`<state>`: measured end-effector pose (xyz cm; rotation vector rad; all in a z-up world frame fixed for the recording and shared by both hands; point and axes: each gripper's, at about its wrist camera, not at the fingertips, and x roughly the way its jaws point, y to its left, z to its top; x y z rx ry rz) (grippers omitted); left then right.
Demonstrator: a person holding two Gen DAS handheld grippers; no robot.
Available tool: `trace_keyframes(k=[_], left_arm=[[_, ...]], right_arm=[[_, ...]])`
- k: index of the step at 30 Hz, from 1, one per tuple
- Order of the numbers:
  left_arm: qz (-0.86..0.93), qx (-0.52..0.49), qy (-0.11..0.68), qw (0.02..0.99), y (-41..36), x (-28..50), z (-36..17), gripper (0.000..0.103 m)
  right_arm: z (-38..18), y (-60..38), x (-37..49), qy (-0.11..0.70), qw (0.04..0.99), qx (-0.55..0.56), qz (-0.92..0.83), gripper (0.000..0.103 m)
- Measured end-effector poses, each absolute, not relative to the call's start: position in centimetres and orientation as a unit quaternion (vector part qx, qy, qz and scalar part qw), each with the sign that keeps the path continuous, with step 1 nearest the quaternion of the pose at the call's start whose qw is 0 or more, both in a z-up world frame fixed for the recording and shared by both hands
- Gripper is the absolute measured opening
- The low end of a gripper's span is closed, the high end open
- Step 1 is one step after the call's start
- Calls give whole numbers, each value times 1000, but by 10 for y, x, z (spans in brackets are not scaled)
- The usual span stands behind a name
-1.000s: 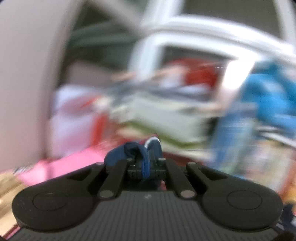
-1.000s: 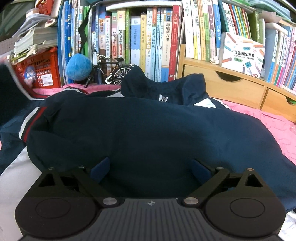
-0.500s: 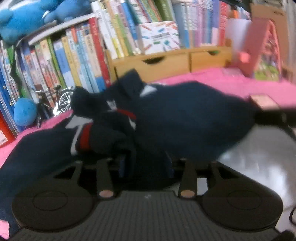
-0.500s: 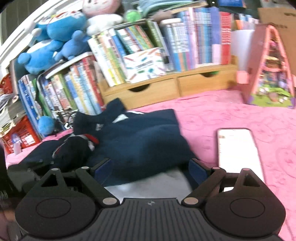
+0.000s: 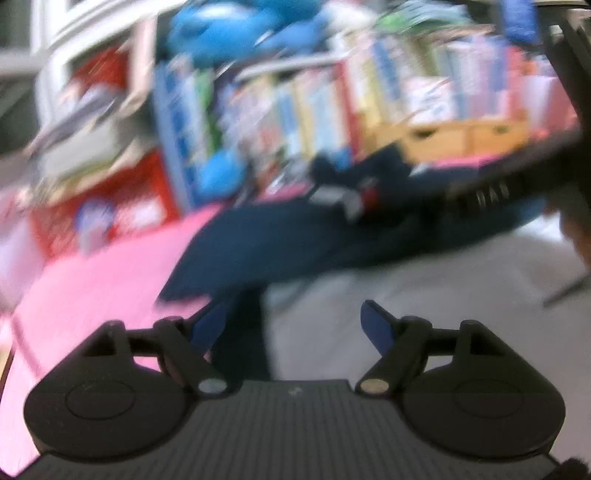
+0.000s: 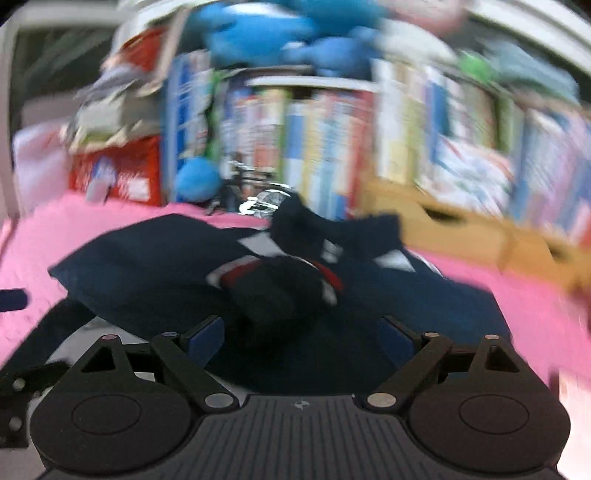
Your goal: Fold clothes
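A navy jacket with white and red trim (image 6: 166,266) lies rumpled on the pink cloth (image 6: 33,236), with pale grey fabric (image 5: 424,295) in front of it. It also shows in the left wrist view (image 5: 266,236). My left gripper (image 5: 295,325) is open and empty just in front of the jacket's near edge. My right gripper (image 6: 301,334) is open over the jacket's front part, holding nothing. The other gripper's black body (image 5: 535,170) crosses the upper right of the left wrist view. Both views are blurred by motion.
A bookshelf full of books (image 6: 314,140) stands behind the jacket, with blue plush toys (image 6: 266,26) on top, wooden drawers (image 6: 461,229) at the right, a red basket (image 6: 122,173), a blue ball (image 6: 197,179) and a small model bicycle (image 6: 258,199).
My left gripper has opened and let go of the jacket sleeve it held. Both grippers have swung left, and the right one now faces the jacket's middle.
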<state>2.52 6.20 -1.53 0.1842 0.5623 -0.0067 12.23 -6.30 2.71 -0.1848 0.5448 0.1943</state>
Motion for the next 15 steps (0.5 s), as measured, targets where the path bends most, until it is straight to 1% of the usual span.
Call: trace_keyframes(k=[3, 4, 5, 6, 7, 8, 13, 15], left_arm=[[8, 66, 300, 952, 73, 28, -26, 81], [10, 59, 307, 950, 76, 30, -27, 82], [12, 52, 312, 949, 79, 31, -26, 84], [14, 46, 316, 948, 81, 33, -25, 86], [14, 37, 319, 947, 84, 35, -24, 87], [13, 29, 321, 947, 88, 34, -23, 88], [9, 2, 329, 944, 98, 31, -22, 91], [13, 7, 328, 944, 96, 31, -22, 92]], right_arm=[[22, -42, 149, 281, 950, -105, 84, 88], [19, -39, 157, 289, 948, -105, 78, 82], [16, -38, 165, 300, 945, -105, 74, 68], [12, -38, 172, 311, 942, -105, 69, 57], [12, -44, 175, 316, 942, -93, 68, 40], [12, -50, 177, 321, 941, -80, 67, 36], [25, -121, 159, 260, 965, 23, -20, 37], [25, -152, 156, 265, 960, 67, -63, 39]])
